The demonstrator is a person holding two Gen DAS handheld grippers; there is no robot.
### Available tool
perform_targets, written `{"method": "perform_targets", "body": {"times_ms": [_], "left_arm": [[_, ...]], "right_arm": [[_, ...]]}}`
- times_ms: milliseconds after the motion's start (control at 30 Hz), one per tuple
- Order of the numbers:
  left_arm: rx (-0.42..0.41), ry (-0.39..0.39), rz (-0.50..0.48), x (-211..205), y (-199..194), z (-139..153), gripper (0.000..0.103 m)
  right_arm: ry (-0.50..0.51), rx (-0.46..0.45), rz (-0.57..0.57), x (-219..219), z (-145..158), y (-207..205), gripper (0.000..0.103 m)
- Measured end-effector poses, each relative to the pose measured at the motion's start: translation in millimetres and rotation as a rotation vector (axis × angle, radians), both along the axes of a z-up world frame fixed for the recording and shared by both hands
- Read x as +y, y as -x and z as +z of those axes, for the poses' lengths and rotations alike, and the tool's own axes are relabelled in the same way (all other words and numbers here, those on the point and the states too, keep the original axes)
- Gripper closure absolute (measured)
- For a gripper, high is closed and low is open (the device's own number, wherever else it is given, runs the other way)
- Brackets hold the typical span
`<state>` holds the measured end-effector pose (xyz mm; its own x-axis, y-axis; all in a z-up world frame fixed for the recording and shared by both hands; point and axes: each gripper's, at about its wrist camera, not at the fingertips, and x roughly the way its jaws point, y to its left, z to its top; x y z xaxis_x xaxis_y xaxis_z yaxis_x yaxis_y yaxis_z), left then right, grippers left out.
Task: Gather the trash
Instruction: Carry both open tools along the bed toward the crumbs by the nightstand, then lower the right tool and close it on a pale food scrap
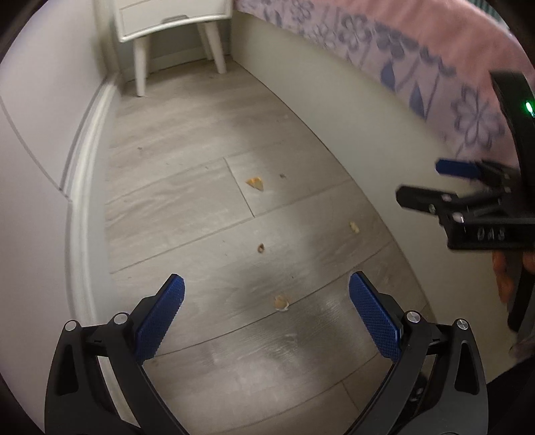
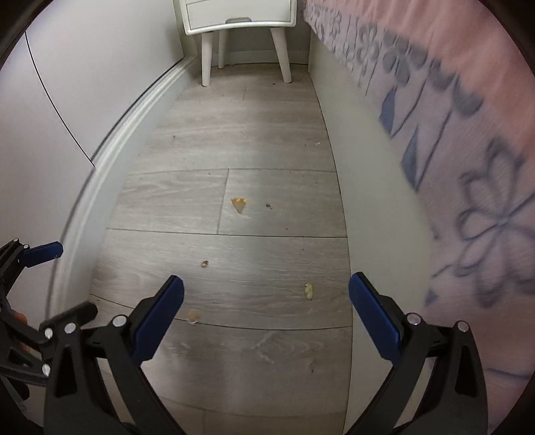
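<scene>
Several small food scraps lie on the grey wood floor (image 1: 200, 207). A triangular orange chip (image 1: 255, 183) lies furthest away, also in the right wrist view (image 2: 239, 204). A small brown crumb (image 1: 260, 248) (image 2: 204, 264) lies nearer. A pale round scrap (image 1: 281, 302) (image 2: 193, 316) lies between my left gripper's open jaws. A yellowish bit (image 1: 354, 227) (image 2: 309, 291) lies near the bed side. My left gripper (image 1: 266, 302) is open and empty above the floor. My right gripper (image 2: 266, 302) is open and empty; it also shows in the left wrist view (image 1: 424, 182).
A white nightstand (image 2: 239, 16) on legs stands at the far end. A white wall with a baseboard (image 2: 133, 117) runs along the left. A bed with a pink floral cover (image 2: 451, 117) and pale side panel (image 2: 367, 200) bounds the right.
</scene>
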<state>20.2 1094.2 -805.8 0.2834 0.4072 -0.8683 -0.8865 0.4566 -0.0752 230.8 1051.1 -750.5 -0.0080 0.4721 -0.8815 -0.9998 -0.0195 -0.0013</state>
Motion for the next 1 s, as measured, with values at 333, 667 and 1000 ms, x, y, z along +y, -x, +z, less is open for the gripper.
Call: {"method": "perform_targets", "body": {"times_ms": [333,667,1000], "left_arm": [[-0.017,0.000,-0.113,5.7,-12.7,-74.1,0.007],[0.036,-0.017,-0.199,1.9,-6.4,-128.6,0.007],[0.034,0.002,-0.175,2.3,8.3,-144.8,0.007]], "right_arm": [[0.001,0.046,0.115,4.0,-68.1,12.3,0.007],[0.051,0.075,0.358,22.9,-133.5,47.2,0.007],[0.112,0.099,0.468,22.6,-170.1,69.5,0.007]]}}
